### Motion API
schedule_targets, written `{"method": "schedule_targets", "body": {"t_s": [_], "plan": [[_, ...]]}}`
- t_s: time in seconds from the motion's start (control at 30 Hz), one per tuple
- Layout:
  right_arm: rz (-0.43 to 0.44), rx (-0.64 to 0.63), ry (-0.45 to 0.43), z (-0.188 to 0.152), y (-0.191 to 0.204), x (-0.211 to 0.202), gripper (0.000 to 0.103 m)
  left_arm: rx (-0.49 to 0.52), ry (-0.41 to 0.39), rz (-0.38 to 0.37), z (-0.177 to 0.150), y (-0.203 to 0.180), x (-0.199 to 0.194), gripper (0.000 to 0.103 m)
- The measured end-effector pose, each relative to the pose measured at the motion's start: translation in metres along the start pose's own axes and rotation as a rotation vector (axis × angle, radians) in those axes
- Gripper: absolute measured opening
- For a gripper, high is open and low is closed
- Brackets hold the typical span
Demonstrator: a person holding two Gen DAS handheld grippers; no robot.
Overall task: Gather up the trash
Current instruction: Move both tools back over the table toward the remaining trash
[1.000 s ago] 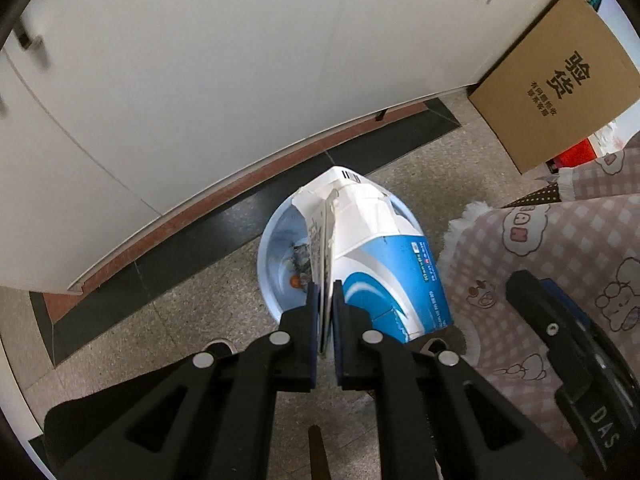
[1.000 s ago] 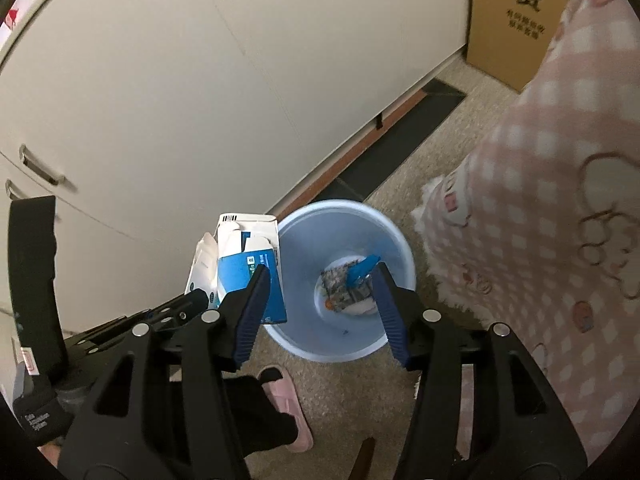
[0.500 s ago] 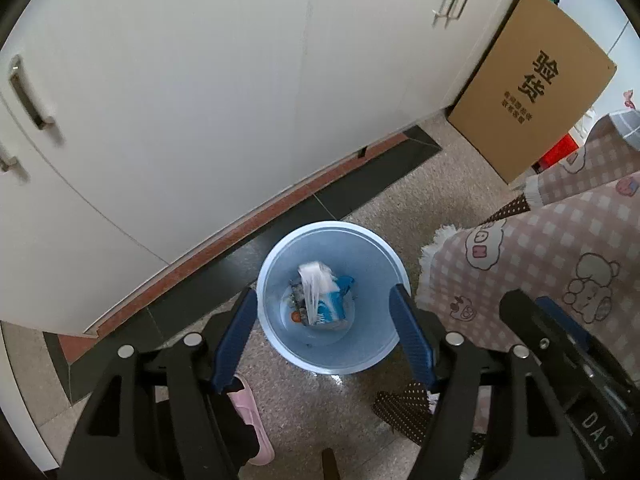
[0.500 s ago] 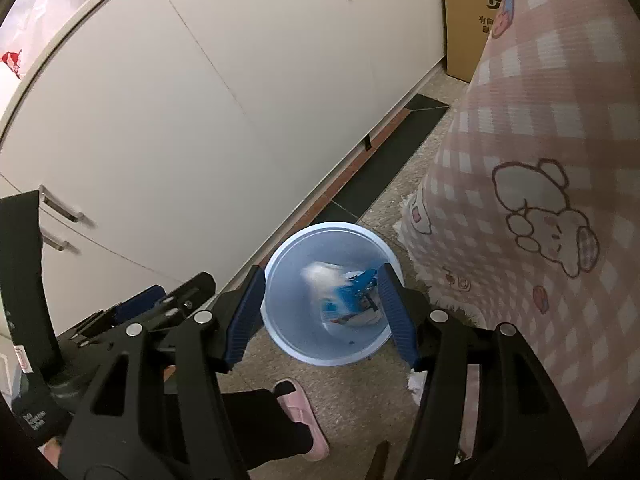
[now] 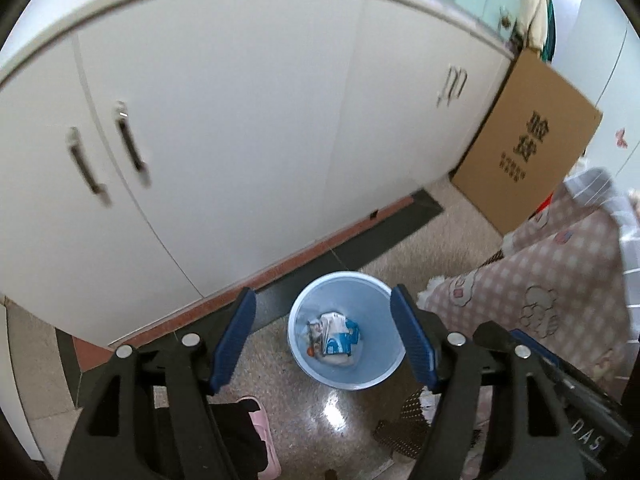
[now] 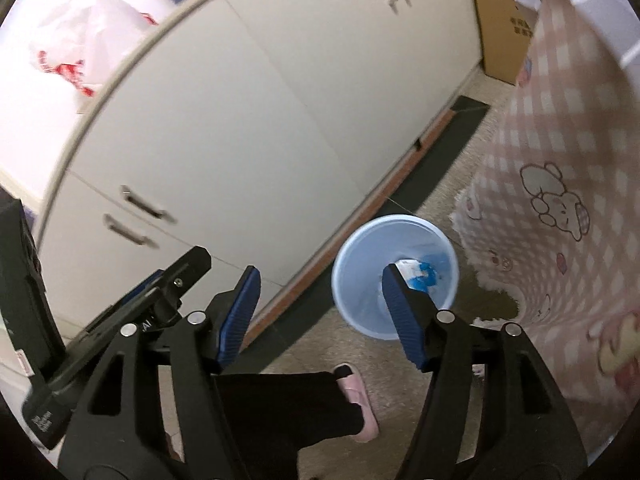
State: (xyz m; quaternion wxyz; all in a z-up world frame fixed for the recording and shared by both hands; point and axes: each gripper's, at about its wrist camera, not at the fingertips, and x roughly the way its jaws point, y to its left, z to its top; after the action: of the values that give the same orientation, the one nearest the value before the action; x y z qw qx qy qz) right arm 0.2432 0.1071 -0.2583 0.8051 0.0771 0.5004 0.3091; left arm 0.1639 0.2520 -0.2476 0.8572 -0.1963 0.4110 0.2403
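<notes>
A light blue trash bin (image 5: pixel 362 376) stands on the floor by the white cabinets. A crumpled blue and white carton (image 5: pixel 336 336) lies inside it among other scraps. My left gripper (image 5: pixel 324 336) is open and empty, high above the bin. My right gripper (image 6: pixel 320 308) is open and empty, also high up, with the bin (image 6: pixel 360 280) partly behind its right finger (image 6: pixel 404 320). The carton (image 6: pixel 424 272) shows in the right wrist view too. The left gripper's body (image 6: pixel 120 312) shows at the left of the right wrist view.
White cabinets (image 5: pixel 240 140) run behind the bin. A cardboard box (image 5: pixel 528 148) leans at the right. A pink checked cloth (image 6: pixel 568 200) hangs beside the bin. The person's pink slipper (image 6: pixel 360 400) and dark trouser leg are on the speckled floor.
The left gripper let go of the blue and white carton, which dropped into the bin. Both grippers have risen well away from the bin.
</notes>
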Motion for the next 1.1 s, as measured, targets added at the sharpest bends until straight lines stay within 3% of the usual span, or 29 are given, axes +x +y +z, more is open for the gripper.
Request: {"method": "schedule_targets", "body": {"t_s": [0.3,0.53,0.67,0.87,1.1], "plan": [[0.047,-0.082,-0.121,0.001,0.034,-0.071,0.065,-0.012,-0.122,-0.041,0.003,-0.005,-0.069,0.072],[-0.025,-0.126,-0.261,0.004,0.024,-0.141,0.067,0.041,-0.179,-0.112,0.007,-0.05,-0.111,0.074],[-0.109,-0.128,-0.344,0.008,-0.003,-0.185,0.067,0.113,-0.193,-0.164,0.007,-0.095,-0.127,0.074],[-0.221,-0.029,-0.433,0.011,-0.076,-0.242,0.068,0.267,-0.166,-0.288,0.0,-0.185,-0.144,0.074],[-0.367,0.103,-0.463,0.005,-0.166,-0.295,0.072,0.43,-0.06,-0.409,-0.018,-0.283,-0.135,0.074]]}}
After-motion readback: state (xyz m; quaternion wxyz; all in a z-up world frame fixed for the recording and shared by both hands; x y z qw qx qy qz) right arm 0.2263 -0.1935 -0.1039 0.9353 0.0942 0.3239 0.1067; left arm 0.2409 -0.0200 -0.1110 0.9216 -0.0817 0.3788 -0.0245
